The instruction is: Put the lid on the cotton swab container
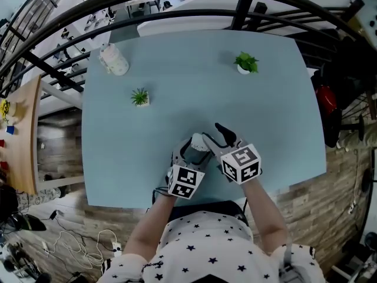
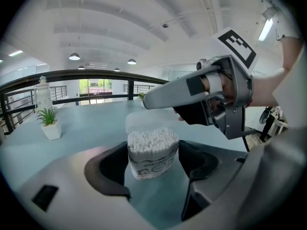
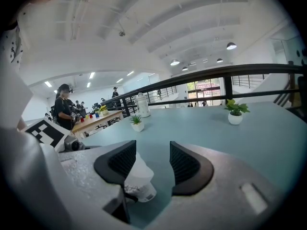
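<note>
The cotton swab container (image 2: 152,159), a small printed tub full of white swabs, stands on the blue table (image 1: 259,111) near its front edge. My left gripper (image 2: 154,153) is shut on it, both dark pads against its sides. A translucent lid (image 2: 144,121) sits over the swabs. In the right gripper view the lid (image 3: 139,169) lies between the jaws of my right gripper (image 3: 152,159). It leans on the left pad, and a gap is left to the right pad. The container (image 3: 142,194) shows below it. In the head view both grippers (image 1: 185,158) (image 1: 213,137) meet at the container (image 1: 197,147).
Two small potted plants (image 1: 139,97) (image 1: 246,63) and a white bottle (image 1: 113,59) stand toward the table's far side. A dark railing (image 1: 241,13) curves behind the table. People stand at a wooden bench (image 3: 98,119) far off to the left.
</note>
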`<state>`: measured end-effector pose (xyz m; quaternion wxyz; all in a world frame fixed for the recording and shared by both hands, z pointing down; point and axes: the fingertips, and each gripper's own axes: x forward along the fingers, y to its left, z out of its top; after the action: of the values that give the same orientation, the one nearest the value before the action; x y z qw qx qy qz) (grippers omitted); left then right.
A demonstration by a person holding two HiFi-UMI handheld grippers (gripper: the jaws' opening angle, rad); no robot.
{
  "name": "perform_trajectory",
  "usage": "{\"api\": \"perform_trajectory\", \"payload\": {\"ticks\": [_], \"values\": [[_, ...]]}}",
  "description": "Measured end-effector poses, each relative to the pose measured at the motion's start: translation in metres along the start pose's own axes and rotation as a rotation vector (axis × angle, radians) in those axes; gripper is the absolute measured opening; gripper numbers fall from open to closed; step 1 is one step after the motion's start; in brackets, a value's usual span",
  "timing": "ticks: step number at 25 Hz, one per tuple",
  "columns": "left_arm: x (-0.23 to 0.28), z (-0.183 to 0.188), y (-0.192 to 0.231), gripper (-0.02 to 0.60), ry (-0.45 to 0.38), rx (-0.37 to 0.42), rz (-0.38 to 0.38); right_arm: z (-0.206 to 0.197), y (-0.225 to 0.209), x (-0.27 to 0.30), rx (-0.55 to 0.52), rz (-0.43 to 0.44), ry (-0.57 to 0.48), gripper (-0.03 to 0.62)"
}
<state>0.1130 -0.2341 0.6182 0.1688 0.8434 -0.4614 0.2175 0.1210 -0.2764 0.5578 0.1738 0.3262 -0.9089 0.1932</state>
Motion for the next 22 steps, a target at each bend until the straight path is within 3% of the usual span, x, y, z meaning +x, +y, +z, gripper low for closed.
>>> {"api": "perform_trajectory", "payload": {"ticks": [22], "values": [[0.000, -0.002, -0.001, 0.322, -0.004, 0.012, 0.009, -0.031, 0.016, -0.002, 0.020, 0.025, 0.075, 0.202]]}}
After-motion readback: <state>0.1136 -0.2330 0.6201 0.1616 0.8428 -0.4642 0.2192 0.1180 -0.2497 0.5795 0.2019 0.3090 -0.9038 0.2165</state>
